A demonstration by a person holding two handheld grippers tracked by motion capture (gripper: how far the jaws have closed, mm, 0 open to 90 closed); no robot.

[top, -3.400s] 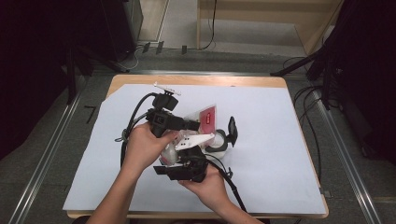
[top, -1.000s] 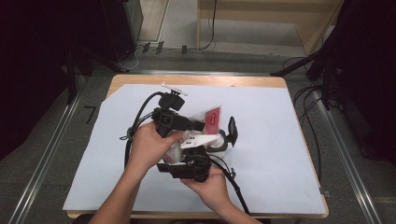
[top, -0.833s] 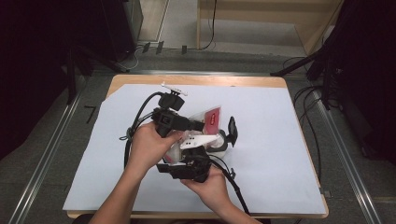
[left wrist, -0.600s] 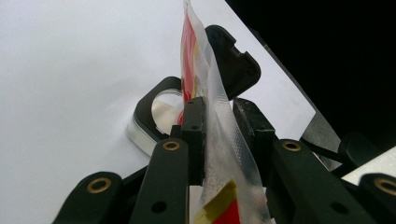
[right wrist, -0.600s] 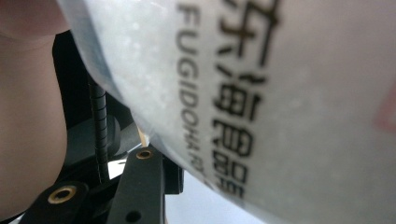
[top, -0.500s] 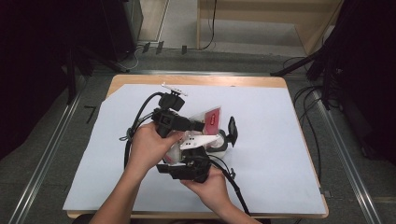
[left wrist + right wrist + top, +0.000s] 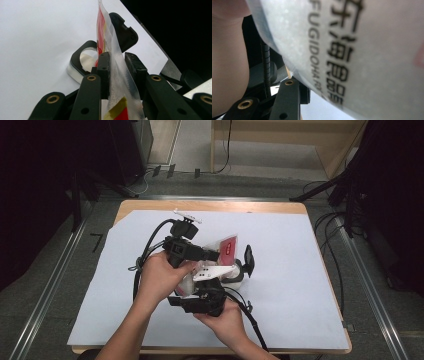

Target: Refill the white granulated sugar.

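Note:
My left gripper (image 7: 216, 254) is near the middle of the table, shut on a clear packet with red and yellow print (image 7: 227, 246). In the left gripper view that packet (image 7: 112, 57) stands upright between my pads (image 7: 103, 72). Behind it on the table sits a round silver container (image 7: 85, 57) with its black flip lid (image 7: 123, 30) raised; the high view shows the container (image 7: 236, 276) to the right of both hands. My right gripper (image 7: 207, 290), nearer the person, is shut on a white pouch (image 7: 215, 271) with black lettering. That pouch (image 7: 352, 50) is pressed close to the right gripper's camera, beside one finger (image 7: 287, 100).
A white paper sheet (image 7: 300, 270) covers the wooden table (image 7: 210, 206). Black cables (image 7: 145, 255) loop off the left gripper, and another trails toward the front edge (image 7: 255, 330). Dark stands and floor cables surround the table.
Since the earliest frame the left gripper and its red packet have shifted slightly to the right. Over the last second neither hand nor either packet has moved.

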